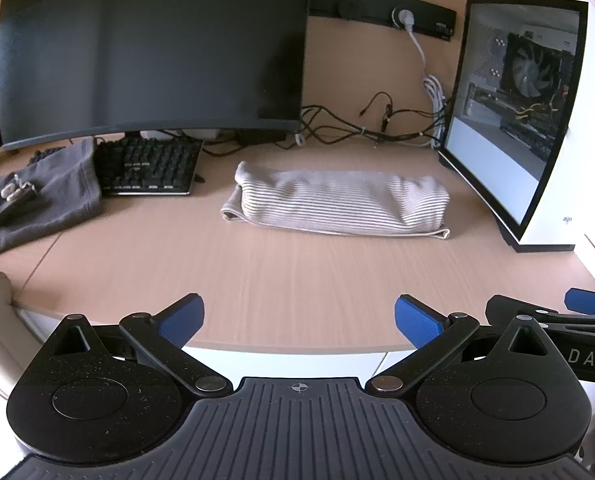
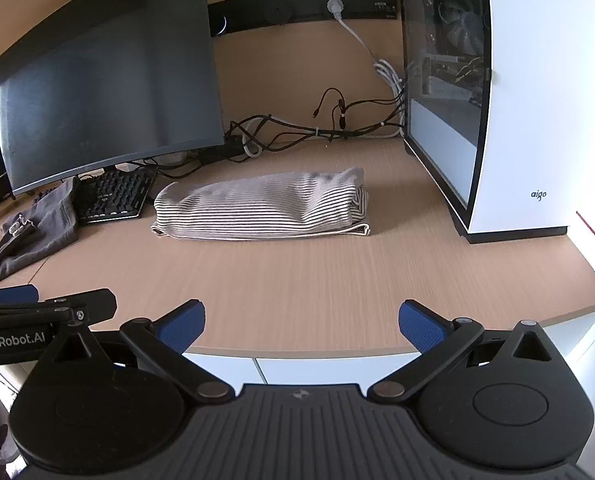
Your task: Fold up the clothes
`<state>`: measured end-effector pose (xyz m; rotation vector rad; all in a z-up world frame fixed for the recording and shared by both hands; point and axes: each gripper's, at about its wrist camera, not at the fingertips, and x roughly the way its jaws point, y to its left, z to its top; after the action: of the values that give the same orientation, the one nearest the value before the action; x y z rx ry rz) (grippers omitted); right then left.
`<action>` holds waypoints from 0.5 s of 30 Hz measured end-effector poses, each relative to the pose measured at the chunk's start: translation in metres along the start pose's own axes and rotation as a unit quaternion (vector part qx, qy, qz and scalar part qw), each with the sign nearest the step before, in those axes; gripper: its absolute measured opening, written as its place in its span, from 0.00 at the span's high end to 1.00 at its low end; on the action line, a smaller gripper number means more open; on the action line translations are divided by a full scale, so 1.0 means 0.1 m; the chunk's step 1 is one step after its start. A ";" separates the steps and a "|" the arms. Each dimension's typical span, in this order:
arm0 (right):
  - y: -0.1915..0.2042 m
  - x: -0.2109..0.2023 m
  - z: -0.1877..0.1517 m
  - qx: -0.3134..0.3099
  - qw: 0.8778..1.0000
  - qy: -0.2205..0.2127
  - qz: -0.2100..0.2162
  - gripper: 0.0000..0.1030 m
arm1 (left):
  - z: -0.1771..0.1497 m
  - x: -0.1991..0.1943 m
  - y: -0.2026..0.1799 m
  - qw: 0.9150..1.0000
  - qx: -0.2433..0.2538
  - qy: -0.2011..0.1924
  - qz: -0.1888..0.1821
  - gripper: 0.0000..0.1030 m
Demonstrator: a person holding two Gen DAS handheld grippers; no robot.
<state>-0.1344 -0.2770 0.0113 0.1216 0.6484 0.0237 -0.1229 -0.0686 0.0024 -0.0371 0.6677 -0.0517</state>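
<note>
A striped beige garment (image 1: 337, 204) lies folded in a compact bundle on the wooden desk (image 1: 257, 280); it also shows in the right wrist view (image 2: 265, 208). A dark grey garment (image 1: 41, 200) lies crumpled at the left, next to the keyboard, and shows in the right wrist view (image 2: 33, 228) too. My left gripper (image 1: 299, 320) is open and empty, back at the desk's front edge. My right gripper (image 2: 301, 322) is open and empty beside it, also well short of the striped bundle.
A large dark monitor (image 1: 153, 52) stands at the back left with a black keyboard (image 1: 149, 166) under it. A white PC case (image 1: 537, 120) stands at the right. Cables (image 1: 377, 128) run along the back wall.
</note>
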 end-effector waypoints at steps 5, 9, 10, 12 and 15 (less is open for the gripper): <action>-0.02 0.02 0.01 0.002 1.000 0.002 0.000 0.00 | 0.02 0.02 -0.01 1.000 0.000 0.001 0.000 0.00; -0.05 0.04 0.02 0.003 1.000 0.003 0.001 0.00 | 0.02 0.03 -0.04 1.000 0.001 0.001 -0.002 0.00; -0.05 0.04 0.03 0.004 1.000 0.003 0.000 0.00 | 0.03 0.03 -0.05 1.000 0.001 0.002 -0.002 0.00; -0.06 0.04 0.03 0.005 1.000 0.004 0.000 0.00 | 0.03 0.04 -0.05 1.000 0.002 0.004 -0.002 0.00; -0.07 0.04 0.02 0.006 1.000 0.005 0.000 0.00 | 0.03 0.05 -0.06 1.000 0.002 0.006 -0.002 0.00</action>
<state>-0.1301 -0.2838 0.0100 0.1328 0.6582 0.0210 -0.1173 -0.0744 0.0021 -0.0348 0.6802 -0.0573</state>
